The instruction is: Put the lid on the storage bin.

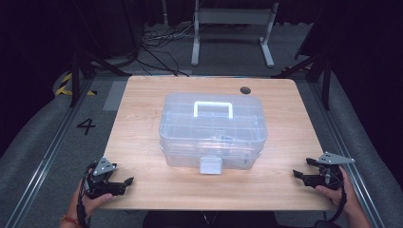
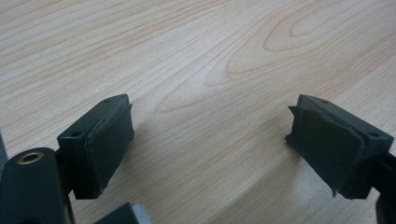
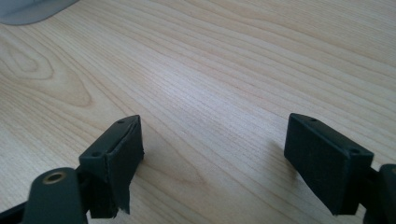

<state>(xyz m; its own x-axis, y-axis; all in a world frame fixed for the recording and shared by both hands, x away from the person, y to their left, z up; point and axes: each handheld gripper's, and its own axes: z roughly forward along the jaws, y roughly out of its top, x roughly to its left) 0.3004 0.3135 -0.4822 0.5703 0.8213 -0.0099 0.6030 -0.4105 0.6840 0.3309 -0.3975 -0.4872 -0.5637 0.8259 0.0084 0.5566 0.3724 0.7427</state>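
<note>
A dark room with a grey floor (image 1: 57, 142) holds a wooden table (image 1: 142, 142). A metal stand (image 1: 233, 28) sits far behind it. In the middle of the table is a big clear plastic box (image 1: 212, 130) with its lid on. The box has a white handle (image 1: 213, 108) on top and a small latch (image 1: 210, 165) on its near side.

The left gripper (image 1: 124, 185) rests at the near left corner, well apart from the box. The right gripper (image 1: 301, 175) rests at the near right edge, also well apart. On both, the jaws stand wide apart with nothing between them, just bare wood.

I think nothing has started on the box yet. Next, a gripper likely needs to reach in to the latch or the handle and close on it gently.
</note>
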